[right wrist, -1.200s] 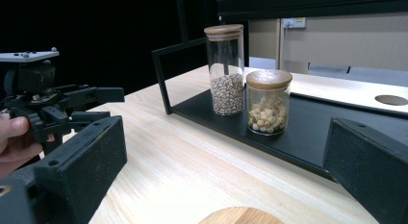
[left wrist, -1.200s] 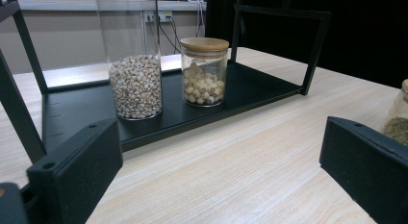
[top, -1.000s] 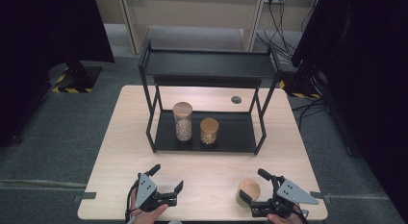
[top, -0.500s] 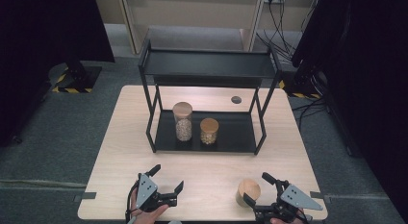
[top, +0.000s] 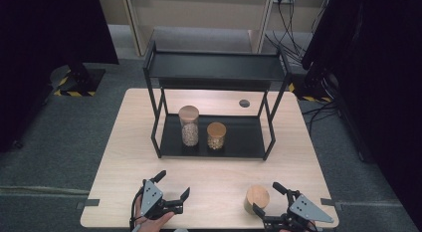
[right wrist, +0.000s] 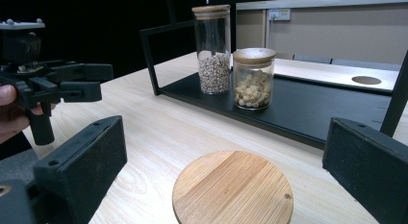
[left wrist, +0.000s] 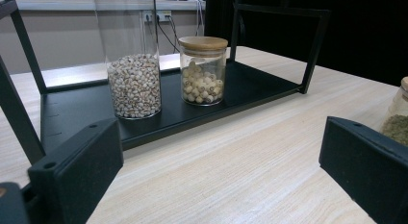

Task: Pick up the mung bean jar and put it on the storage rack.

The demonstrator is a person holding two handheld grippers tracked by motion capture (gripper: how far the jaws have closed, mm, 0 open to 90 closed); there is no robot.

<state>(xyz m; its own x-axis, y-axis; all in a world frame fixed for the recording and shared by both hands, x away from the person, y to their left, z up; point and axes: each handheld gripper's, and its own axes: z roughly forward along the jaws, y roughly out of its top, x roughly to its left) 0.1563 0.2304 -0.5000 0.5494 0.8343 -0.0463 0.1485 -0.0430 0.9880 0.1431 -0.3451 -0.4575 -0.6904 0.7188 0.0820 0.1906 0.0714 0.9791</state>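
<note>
Jar (top: 257, 199) with round wooden lid (right wrist: 233, 187)

We see a short glass jar (top: 257, 199) standing upright on the light wooden table near its front edge, right of centre. Its round, pale wooden lid (right wrist: 233, 189) sits flat on top, closed, grain running across it. Through the glass we make out greenish contents (left wrist: 397, 129). It stands well apart from the black rack.

Grey carpet floor (top: 74, 142), black curtains (top: 45, 38)
</note>
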